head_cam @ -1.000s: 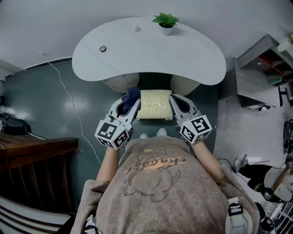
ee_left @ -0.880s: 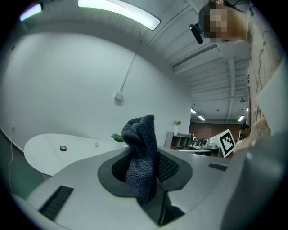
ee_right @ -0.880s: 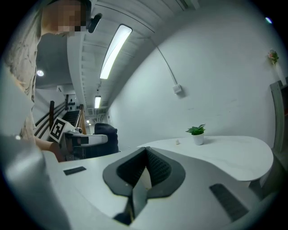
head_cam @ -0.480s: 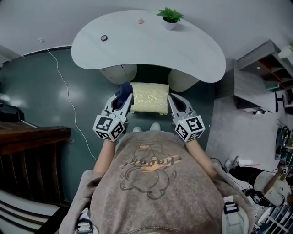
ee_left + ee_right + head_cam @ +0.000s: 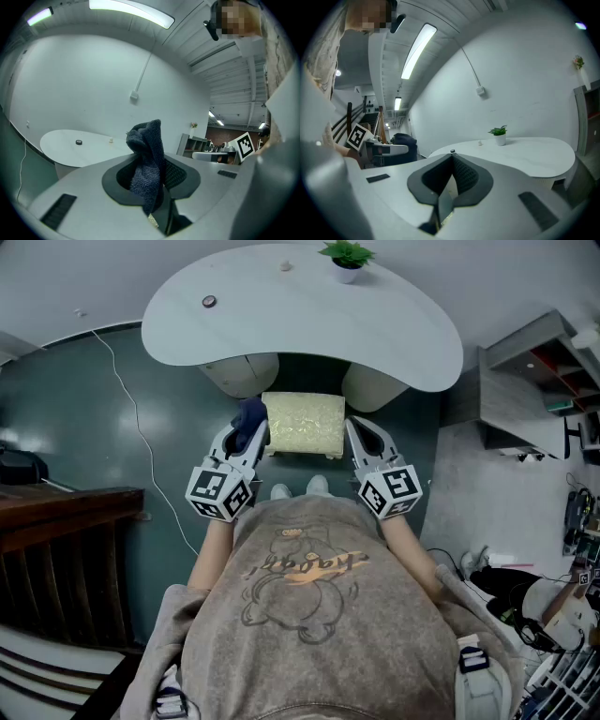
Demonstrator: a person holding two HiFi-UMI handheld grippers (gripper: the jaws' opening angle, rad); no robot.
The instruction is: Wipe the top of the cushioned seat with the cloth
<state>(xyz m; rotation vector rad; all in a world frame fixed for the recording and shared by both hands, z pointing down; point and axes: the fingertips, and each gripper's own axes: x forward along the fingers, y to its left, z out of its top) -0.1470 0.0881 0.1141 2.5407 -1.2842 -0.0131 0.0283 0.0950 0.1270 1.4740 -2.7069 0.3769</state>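
Observation:
The cushioned seat [image 5: 303,424], pale yellow and square, stands just under the near edge of the white table [image 5: 281,324]. My left gripper [image 5: 251,424] hangs at the seat's left edge, shut on a dark blue cloth [image 5: 249,414] that bunches up above its jaws [image 5: 147,154]. My right gripper [image 5: 361,430] is at the seat's right edge, shut, with nothing between its jaws [image 5: 451,161]. Both grippers are held up and point toward the table and the wall. From this angle I cannot tell whether the cloth touches the seat.
A potted plant [image 5: 346,259] and two small objects [image 5: 208,302] sit on the table, which rests on two rounded pedestals [image 5: 241,376]. A white cable [image 5: 131,409] trails over the dark floor at left. Grey shelving [image 5: 539,371] stands right, a wooden rail [image 5: 66,549] left.
The head view has shifted, so the table and seat sit higher in frame. Both grippers keep their places beside the seat, the cloth still held in the left one.

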